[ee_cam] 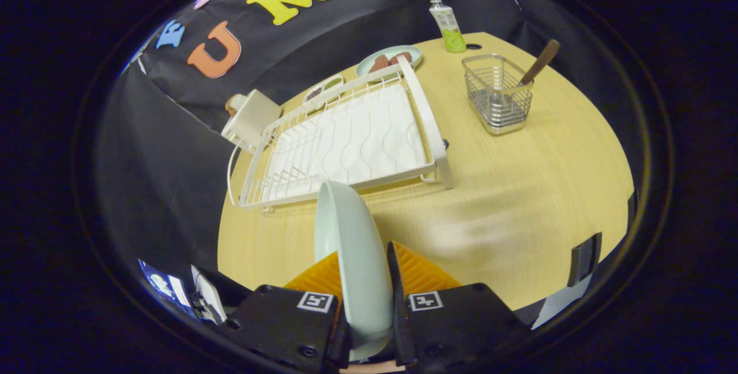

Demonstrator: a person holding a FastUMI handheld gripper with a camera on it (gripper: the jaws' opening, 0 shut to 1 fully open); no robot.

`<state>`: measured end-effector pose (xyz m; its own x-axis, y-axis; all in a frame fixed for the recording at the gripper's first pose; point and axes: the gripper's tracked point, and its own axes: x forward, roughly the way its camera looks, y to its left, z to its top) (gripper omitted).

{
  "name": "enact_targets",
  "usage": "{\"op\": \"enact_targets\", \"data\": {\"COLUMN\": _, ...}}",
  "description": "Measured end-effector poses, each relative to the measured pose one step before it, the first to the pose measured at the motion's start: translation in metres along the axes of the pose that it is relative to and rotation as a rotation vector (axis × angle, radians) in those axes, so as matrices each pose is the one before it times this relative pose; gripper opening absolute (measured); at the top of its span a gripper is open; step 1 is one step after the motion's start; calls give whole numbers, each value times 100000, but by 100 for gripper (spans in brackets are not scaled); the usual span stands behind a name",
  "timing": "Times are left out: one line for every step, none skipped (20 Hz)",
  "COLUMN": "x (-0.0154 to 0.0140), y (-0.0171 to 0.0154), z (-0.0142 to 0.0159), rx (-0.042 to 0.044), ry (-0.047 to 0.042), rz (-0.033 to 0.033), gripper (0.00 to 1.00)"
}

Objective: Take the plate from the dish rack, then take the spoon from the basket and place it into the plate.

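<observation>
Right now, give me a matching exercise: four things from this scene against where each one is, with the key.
Things:
1. plate
2. spoon
3. dish rack
4. bottle

Places:
A. standing in the wire basket
B. at the table's far edge
C. on edge between the gripper fingers
D. beyond the plate, nothing in its slots

Pairs: 1-C, 2-A, 3-D, 4-B

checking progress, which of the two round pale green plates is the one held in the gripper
The empty pale green plate, on edge, clamped between the orange fingers of the gripper. The other plate lies flat beyond the white dish rack, carrying brown food.
</observation>
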<state>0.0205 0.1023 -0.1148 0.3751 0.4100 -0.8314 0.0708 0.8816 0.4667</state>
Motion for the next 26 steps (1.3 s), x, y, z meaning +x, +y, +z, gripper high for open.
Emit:
{"op": "enact_targets", "data": {"x": 630, "y": -172, "z": -156, "rx": 1541, "ry": -59, "rz": 1664, "gripper": 34}}
{"op": "enact_targets", "data": {"x": 402, "y": -86, "z": -278, "rx": 1169, "ry": 520, "rz": 1912, "gripper": 34}}
{"op": "enact_targets", "data": {"x": 334, "y": -75, "z": -323, "rx": 1010, "ry": 928, "rz": 1509, "gripper": 34}}
{"op": "enact_targets", "data": {"x": 321, "y": -137, "z": -108, "rx": 727, "ry": 544, "rz": 1058, "gripper": 34}}
{"op": "enact_targets", "data": {"x": 430, "y": -169, "z": -280, "rx": 244, "ry": 273, "rz": 1125, "gripper": 34}}
{"op": "enact_targets", "data": {"x": 324, "y": 240, "z": -49, "rx": 462, "ry": 11, "rz": 1764, "gripper": 34}}
{"op": "enact_targets", "data": {"x": 338, "y": 93, "z": -43, "rx": -10, "ry": 162, "rz": 1479, "gripper": 34}}
{"op": "enact_targets", "data": {"x": 287, "y": 141, "z": -173, "rx": -396, "ry": 285, "rz": 1461, "gripper": 34}}
{"op": "enact_targets", "data": {"x": 362, "y": 89, "z": -33, "rx": 52, "ry": 423, "rz": 1608, "gripper": 34}}
{"op": "enact_targets", "data": {"x": 233, "y": 26, "z": -55, "rx": 320, "ry": 794, "rz": 1326, "gripper": 34}}
{"op": "enact_targets", "data": {"x": 290, "y": -38, "z": -180, "rx": 1042, "ry": 779, "rz": 1042, "gripper": 34}}
{"op": "enact_targets", "data": {"x": 150, "y": -275, "z": 45, "rx": 1024, "ry": 769, "rz": 289, "gripper": 35}}
{"op": "enact_targets", "data": {"x": 241, "y": -324, "z": -7, "rx": 602, "ry": 491, "rz": -194, "gripper": 36}}
{"op": "enact_targets", "data": {"x": 100, "y": -367, "z": -93, "rx": 243, "ry": 859, "rz": -486, "gripper": 37}}
{"op": "enact_targets", "data": {"x": 88, "y": -335, "z": 54, "rx": 664, "ry": 365, "rz": -119, "gripper": 38}}
{"op": "enact_targets", "data": {"x": 244, "y": -244, "z": 84, "rx": 441, "ry": 467, "rz": 19, "gripper": 41}}
{"op": "enact_targets", "data": {"x": -149, "y": -378, "z": 141, "rx": 226, "ry": 391, "rz": -787, "gripper": 43}}
{"op": "enact_targets", "data": {"x": 46, "y": -466, "z": 61, "rx": -290, "ry": 314, "rz": -1238, "gripper": 44}}
{"op": "enact_targets", "data": {"x": -40, "y": -248, "z": 161, "rx": -233, "ry": -231, "rz": -689, "gripper": 48}}
{"op": "enact_targets", "data": {"x": -108, "y": -269, "z": 233, "rx": -225, "ry": -113, "rz": -1148, "gripper": 50}}
{"op": "enact_targets", "data": {"x": -131, "y": -278, "z": 171, "rx": -776, "ry": -695, "rz": -1363, "gripper": 52}}
{"op": "enact_targets", "data": {"x": -110, "y": -390, "z": 212, "rx": -1066, "ry": -1305, "rz": -2171, "gripper": 54}}
{"op": "enact_targets", "data": {"x": -122, "y": -406, "z": 337, "rx": -1680, "ry": -1361, "rz": -2141, "gripper": 56}}
{"op": "enact_targets", "data": {"x": -216, "y": -230, "z": 154, "rx": -1369, "ry": -1017, "rz": -1444, "gripper": 57}}
{"op": "enact_targets", "data": {"x": -270, "y": -153, "z": 145, "rx": -986, "ry": -859, "rz": -879, "gripper": 59}}
{"op": "enact_targets", "data": {"x": -474, "y": -201, "z": 243, "rx": -728, "ry": -1130, "rz": -230, "gripper": 62}}
